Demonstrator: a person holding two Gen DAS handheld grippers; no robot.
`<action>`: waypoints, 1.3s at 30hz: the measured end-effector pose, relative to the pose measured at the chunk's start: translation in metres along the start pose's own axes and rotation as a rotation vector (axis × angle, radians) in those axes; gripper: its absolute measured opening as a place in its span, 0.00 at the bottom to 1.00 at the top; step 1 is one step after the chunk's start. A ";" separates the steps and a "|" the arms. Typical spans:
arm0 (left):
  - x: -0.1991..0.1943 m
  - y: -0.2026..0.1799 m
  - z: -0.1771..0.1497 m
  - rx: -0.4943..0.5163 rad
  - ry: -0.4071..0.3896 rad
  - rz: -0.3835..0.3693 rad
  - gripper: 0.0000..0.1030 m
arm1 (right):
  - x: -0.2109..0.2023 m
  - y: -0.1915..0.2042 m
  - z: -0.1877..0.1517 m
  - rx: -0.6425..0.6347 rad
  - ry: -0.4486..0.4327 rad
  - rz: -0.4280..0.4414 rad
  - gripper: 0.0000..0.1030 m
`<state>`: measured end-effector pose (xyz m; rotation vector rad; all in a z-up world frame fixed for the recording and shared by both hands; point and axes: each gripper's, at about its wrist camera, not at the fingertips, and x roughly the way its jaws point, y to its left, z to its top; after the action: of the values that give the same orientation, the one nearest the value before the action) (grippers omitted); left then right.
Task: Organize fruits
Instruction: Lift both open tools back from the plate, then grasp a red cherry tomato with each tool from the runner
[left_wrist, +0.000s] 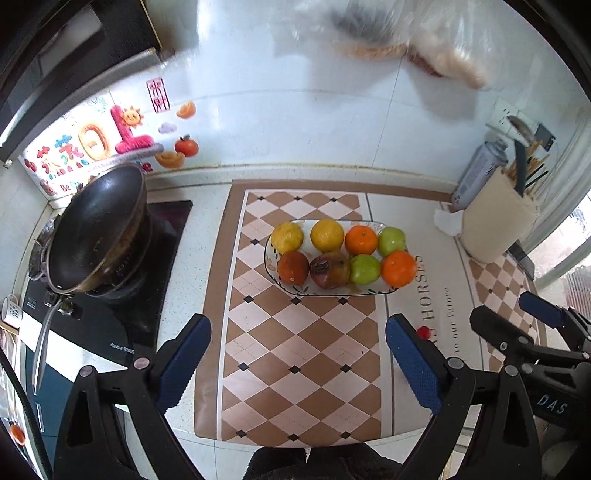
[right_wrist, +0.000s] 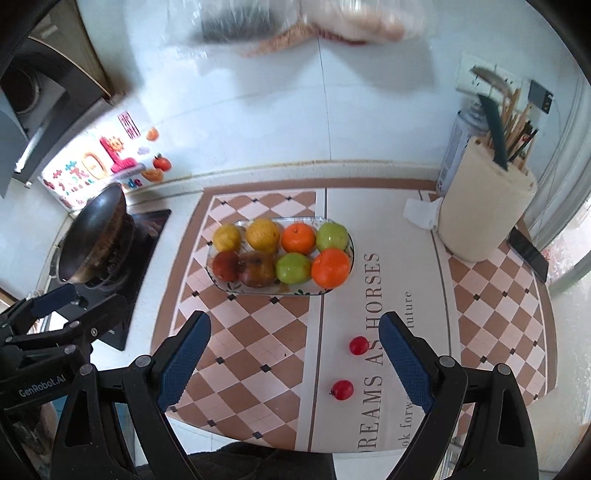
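Both claws, left claw (left_wrist: 297, 363) and right claw (right_wrist: 295, 363), wide, empty.

Place: a home kitchen
Cooking: a dark wok (left_wrist: 98, 229) sits on a black stove (left_wrist: 110, 321) at the left, under a range hood (left_wrist: 55, 70)
Wall: white tiles (left_wrist: 280, 122) with bright festive stickers (left_wrist: 99, 144) — a lived-in, domestic touch
Counter: a checkered mat (left_wrist: 295, 354) covers it, and a plate (left_wrist: 271, 266) of fruit rests on the mat
Utensils: a cream holder (right_wrist: 484, 218) packed with chopsticks — a spray can (right_wrist: 456, 144) just behind it, a wall socket (right_wrist: 467, 74) above
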<state>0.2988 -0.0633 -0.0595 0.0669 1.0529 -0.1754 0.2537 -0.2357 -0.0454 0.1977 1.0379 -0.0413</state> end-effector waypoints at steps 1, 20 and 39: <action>-0.007 0.000 -0.001 0.002 -0.008 -0.001 0.94 | -0.009 0.001 -0.001 -0.001 -0.014 0.000 0.92; -0.050 0.007 -0.023 0.029 -0.042 -0.037 0.94 | -0.069 0.018 -0.025 0.038 -0.084 0.019 0.92; 0.092 -0.034 -0.046 0.099 0.137 0.176 0.99 | 0.080 -0.123 -0.064 0.291 0.148 0.035 0.77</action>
<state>0.2977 -0.1002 -0.1608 0.2630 1.1682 -0.0642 0.2243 -0.3396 -0.1637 0.4895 1.1735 -0.1483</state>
